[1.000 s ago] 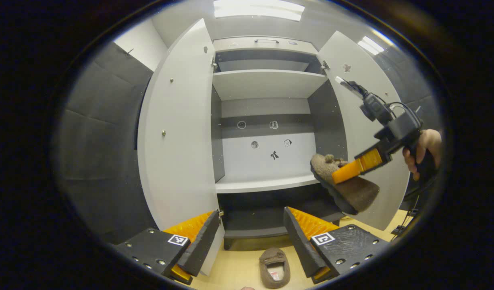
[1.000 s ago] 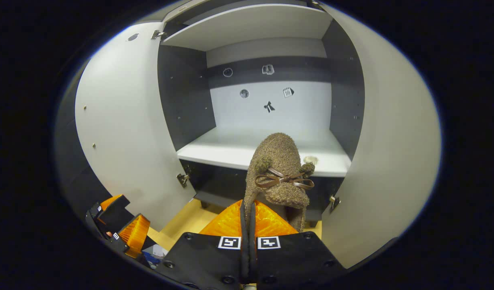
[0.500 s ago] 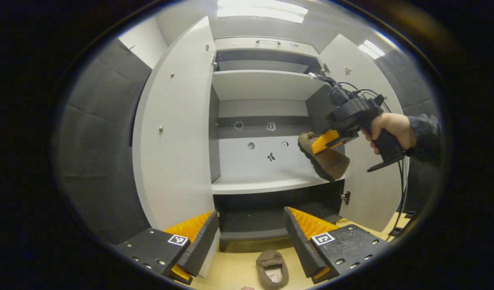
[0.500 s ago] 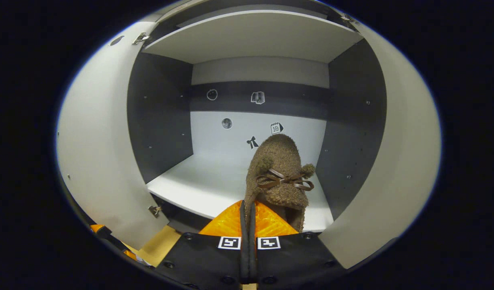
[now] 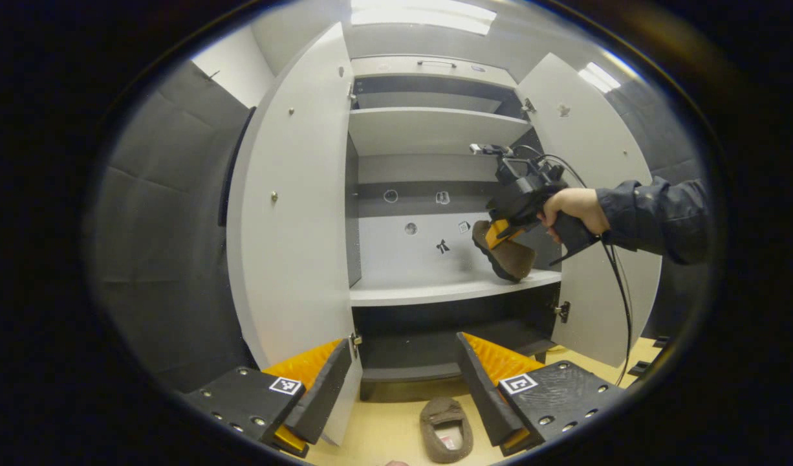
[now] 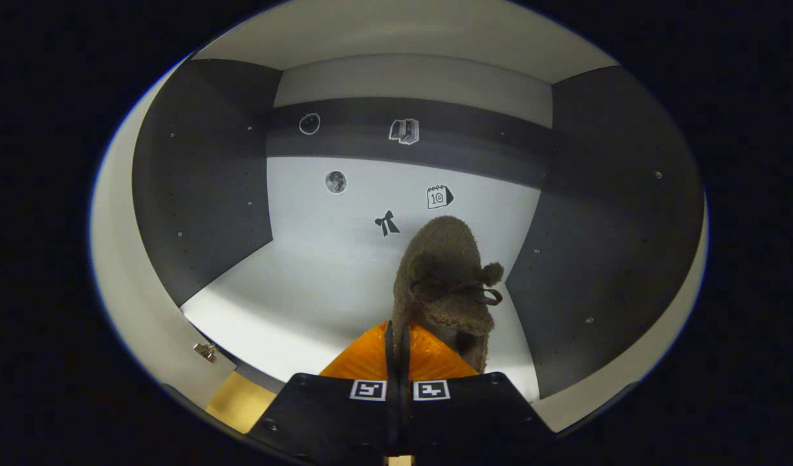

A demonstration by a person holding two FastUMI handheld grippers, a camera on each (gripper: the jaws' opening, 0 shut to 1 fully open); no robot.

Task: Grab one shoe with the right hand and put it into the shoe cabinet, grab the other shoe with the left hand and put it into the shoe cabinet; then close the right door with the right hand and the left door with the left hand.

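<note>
The step in hand is setting the first shoe on the cabinet's middle shelf [image 5: 429, 292]. To do it well, I judge the right gripper [image 6: 396, 336] should carry the held shoe [image 6: 445, 278] a little deeper, lower it until the sole lies flat on the shelf, then part its fingers and draw straight back so the heel does not drag out with them; the shoe sits toward the right wall, so room must stay at its left for the second one.

In the left gripper view, going left to right: the left door [image 5: 293, 194] stands open at 9 o'clock, the left gripper [image 5: 403, 382] is spread wide and empty at 6 o'clock, the floor shoe [image 5: 445, 421] lies on the floor between its fingers, and at 2 o'clock the right gripper [image 5: 497, 234] tilts the held shoe [image 5: 504, 252] heel-down, the heel at or just over the shelf's front edge, with the right door [image 5: 590, 194] beyond.

The right gripper view gives instead the close grip: fingers pressed together on the shoe's rim, toe pointing at 12 o'clock toward the back wall
</note>
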